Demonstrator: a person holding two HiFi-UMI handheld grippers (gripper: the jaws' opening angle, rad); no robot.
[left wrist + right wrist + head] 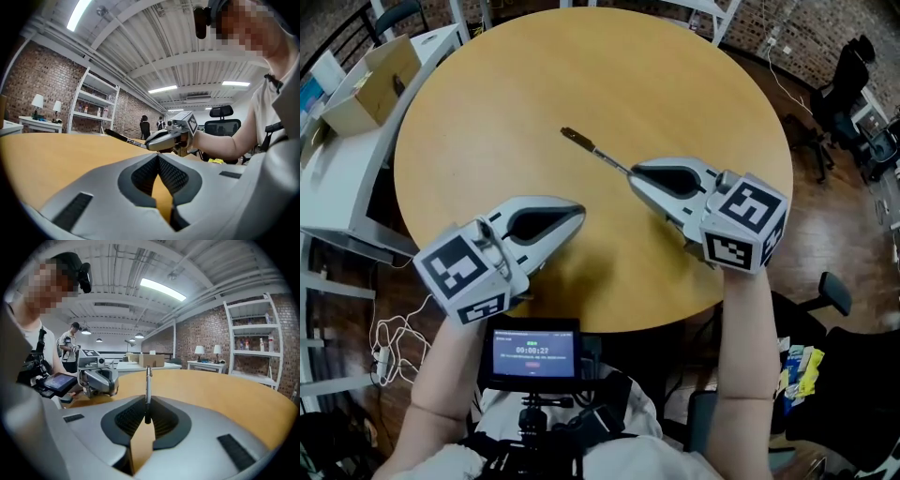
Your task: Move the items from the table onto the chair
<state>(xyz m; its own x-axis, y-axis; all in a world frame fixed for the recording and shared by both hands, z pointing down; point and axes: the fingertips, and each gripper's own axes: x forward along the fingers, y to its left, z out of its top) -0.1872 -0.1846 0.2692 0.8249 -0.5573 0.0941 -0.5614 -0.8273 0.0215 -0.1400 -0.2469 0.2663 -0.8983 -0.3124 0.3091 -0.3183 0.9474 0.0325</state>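
Between the pads of my right gripper (146,405) sat the pen (148,380). It was clamped at its rear end only, and the rest of its length projected forward past the jaw tips. Pen and gripper were held clear above the round wooden table (581,75), over its near right portion. My left gripper (577,214) lay close by at the table's near edge, its jaws closed together on nothing.

Hazards, as judged:
1. Grip point at one extreme end. A quick swing toward the chair could have pivoted the slim barrel between the pads or let it slide out.
2. Narrow, smooth-looking barrel. Contact area was small, so any slackening of the jaws would have dropped it onto the table or floor.
3. Projecting tip. A turn made low could have struck the table edge or the left gripper.

Which seat was the target I could not tell.
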